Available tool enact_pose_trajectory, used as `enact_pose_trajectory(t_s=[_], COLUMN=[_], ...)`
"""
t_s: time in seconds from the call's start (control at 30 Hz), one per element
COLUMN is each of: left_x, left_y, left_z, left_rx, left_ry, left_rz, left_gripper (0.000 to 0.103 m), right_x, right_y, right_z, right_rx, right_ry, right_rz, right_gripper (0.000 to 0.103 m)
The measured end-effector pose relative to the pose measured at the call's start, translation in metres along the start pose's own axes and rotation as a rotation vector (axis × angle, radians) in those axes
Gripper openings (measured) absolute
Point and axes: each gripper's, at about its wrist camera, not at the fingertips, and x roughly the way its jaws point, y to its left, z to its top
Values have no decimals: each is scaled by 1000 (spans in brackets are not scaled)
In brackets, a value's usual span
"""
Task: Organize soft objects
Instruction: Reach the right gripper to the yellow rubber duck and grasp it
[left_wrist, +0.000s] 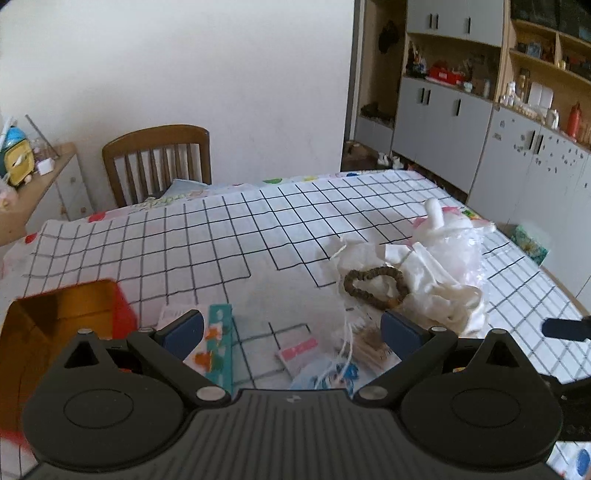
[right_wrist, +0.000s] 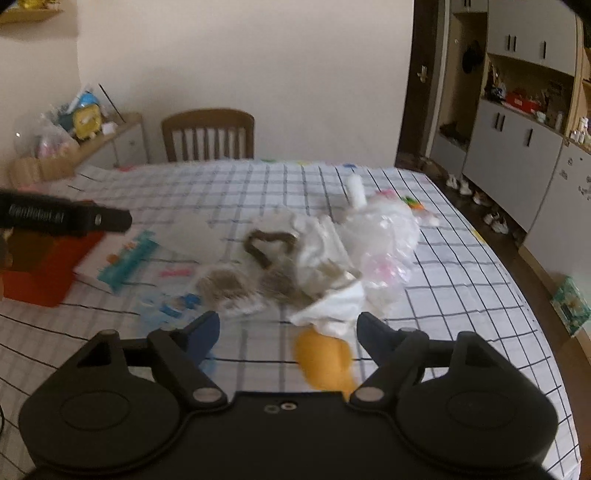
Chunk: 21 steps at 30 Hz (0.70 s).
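Observation:
A heap of soft things lies on the checked tablecloth (left_wrist: 221, 236). It holds a brown hair-tie loop (left_wrist: 375, 291) (right_wrist: 269, 243), a crumpled white cloth (left_wrist: 439, 295) (right_wrist: 332, 306) and a white plush rabbit in a clear bag (left_wrist: 447, 229) (right_wrist: 380, 229). My left gripper (left_wrist: 291, 328) stands open over flat cards, just short of the loop. My right gripper (right_wrist: 288, 332) is open too. A blurred orange soft thing (right_wrist: 325, 362) lies between its jaws, nearer the right one, and neither pad presses on it. An open orange box (left_wrist: 62, 314) (right_wrist: 40, 273) sits at the left.
A teal card (left_wrist: 218, 339) (right_wrist: 127, 260), a pink-striped card (left_wrist: 297, 350) and blue packets lie near the table's front. A wooden chair (left_wrist: 159, 158) stands at the far side. A cluttered side shelf (right_wrist: 92, 136) is at the left and grey cabinets (left_wrist: 461, 122) at the right.

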Motion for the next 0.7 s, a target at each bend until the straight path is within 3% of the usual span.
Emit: enact_pose_trajectory(t_s=[0.23, 0.5, 0.7], left_x=[65, 123, 158], left_y=[-2, 13, 13], left_z=[20, 43, 46], left_rx=[27, -89, -74], left_ry=[102, 215, 285], left_rz=[-31, 17, -4], left_gripper=[102, 102, 102], right_x=[27, 46, 57], right_y=[-24, -33, -32], right_z=[-8, -15, -19], right_rx=[-1, -30, -59], right_ry=[83, 143, 170], right_rz=[-1, 19, 33], right_gripper=[78, 78, 77])
